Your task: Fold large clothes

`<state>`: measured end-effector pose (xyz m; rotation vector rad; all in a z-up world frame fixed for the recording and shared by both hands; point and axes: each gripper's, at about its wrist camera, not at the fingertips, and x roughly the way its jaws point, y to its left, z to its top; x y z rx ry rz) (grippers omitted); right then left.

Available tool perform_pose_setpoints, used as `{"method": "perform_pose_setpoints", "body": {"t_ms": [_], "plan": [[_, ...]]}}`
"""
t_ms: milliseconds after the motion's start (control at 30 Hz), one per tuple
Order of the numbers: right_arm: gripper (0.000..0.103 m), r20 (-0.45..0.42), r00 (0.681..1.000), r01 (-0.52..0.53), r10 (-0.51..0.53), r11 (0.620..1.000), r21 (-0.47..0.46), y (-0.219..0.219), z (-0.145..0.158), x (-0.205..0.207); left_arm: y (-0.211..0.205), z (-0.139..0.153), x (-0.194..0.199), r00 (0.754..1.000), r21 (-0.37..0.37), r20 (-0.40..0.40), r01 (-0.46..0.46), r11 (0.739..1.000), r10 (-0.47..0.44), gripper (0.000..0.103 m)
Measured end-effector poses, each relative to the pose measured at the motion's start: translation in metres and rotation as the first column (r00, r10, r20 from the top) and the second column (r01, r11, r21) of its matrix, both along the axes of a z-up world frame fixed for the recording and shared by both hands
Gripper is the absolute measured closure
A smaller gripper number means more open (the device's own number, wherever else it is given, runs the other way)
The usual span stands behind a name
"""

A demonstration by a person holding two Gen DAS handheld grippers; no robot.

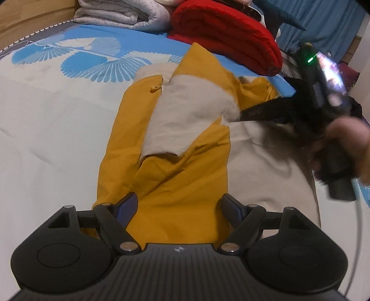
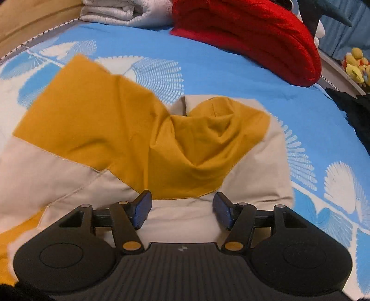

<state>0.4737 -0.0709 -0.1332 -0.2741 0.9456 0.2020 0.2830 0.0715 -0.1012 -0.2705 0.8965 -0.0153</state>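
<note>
Spreading across the near half of the bed (image 2: 231, 69), the jacket (image 1: 175, 176) lies mostly flat on the blue and white printed cover, a large mustard and beige garment with its hood (image 2: 208, 139) at the far end. It looks light, soft and floppy, likely to sag and crease wherever it is lifted, so a fold would probably go best with a pinch at a stitched edge or seam, one corner to each claw. A sleeve (image 1: 185, 113) is folded over the body, its beige part lying slantwise across the mustard. At the far edge of the bed sit a folded red blanket (image 1: 226, 39) and, left of it, a grey quilt (image 1: 120, 14).

The left claw (image 1: 178, 208) hovers over the jacket's near hem, jaws wide apart, gripping nothing. The right claw (image 2: 182, 210), beside it on the right, hangs over the beige shoulder just below the hood, jaws also apart and empty.
</note>
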Motion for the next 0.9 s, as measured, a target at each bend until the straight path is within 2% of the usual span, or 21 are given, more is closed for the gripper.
{"method": "perform_pose_setpoints", "body": {"t_ms": [100,200,300,367,500,567,700,800,900], "plan": [[0.038,0.002,1.0,0.012,-0.012,1.0,0.024,0.0,-0.001,0.003,0.003,-0.002,0.002,1.0,-0.016,-0.012,-0.006,1.0,0.005,0.019],[0.038,0.034,0.999,0.002,-0.005,0.997,0.076,-0.01,0.014,-0.002,0.005,-0.001,0.002,1.0,-0.036,-0.023,-0.022,0.999,0.021,0.019],[0.038,0.126,0.99,0.041,-0.068,0.978,0.203,-0.033,0.039,-0.028,0.011,0.005,0.0,0.999,-0.08,-0.013,-0.053,0.995,0.052,0.019],[0.038,0.156,0.982,0.056,-0.102,0.96,0.276,-0.053,0.054,-0.05,0.013,0.01,-0.003,0.998,-0.101,-0.004,-0.062,0.993,0.062,0.018],[0.036,0.212,0.968,0.064,-0.132,0.952,0.3,-0.083,0.074,-0.106,0.013,0.013,-0.01,0.999,-0.166,0.003,-0.05,0.985,0.051,0.018],[0.032,0.224,0.962,0.075,-0.153,0.943,0.323,-0.097,0.081,-0.135,0.011,0.014,-0.015,0.999,-0.183,0.0,-0.039,0.982,0.04,0.018],[0.017,0.219,0.955,0.099,-0.201,0.91,0.403,-0.125,0.088,-0.189,0.008,0.023,-0.037,1.0,-0.243,0.02,-0.015,0.97,0.02,0.018],[0.01,0.225,0.952,0.096,-0.208,0.9,0.425,-0.14,0.091,-0.211,0.003,0.035,-0.057,0.999,-0.257,0.053,0.0,0.966,0.014,0.016],[0.009,0.22,0.947,0.114,-0.234,0.884,0.453,-0.152,0.096,-0.22,0.002,0.04,-0.073,0.998,-0.283,0.053,-0.008,0.959,0.024,0.011]]}}
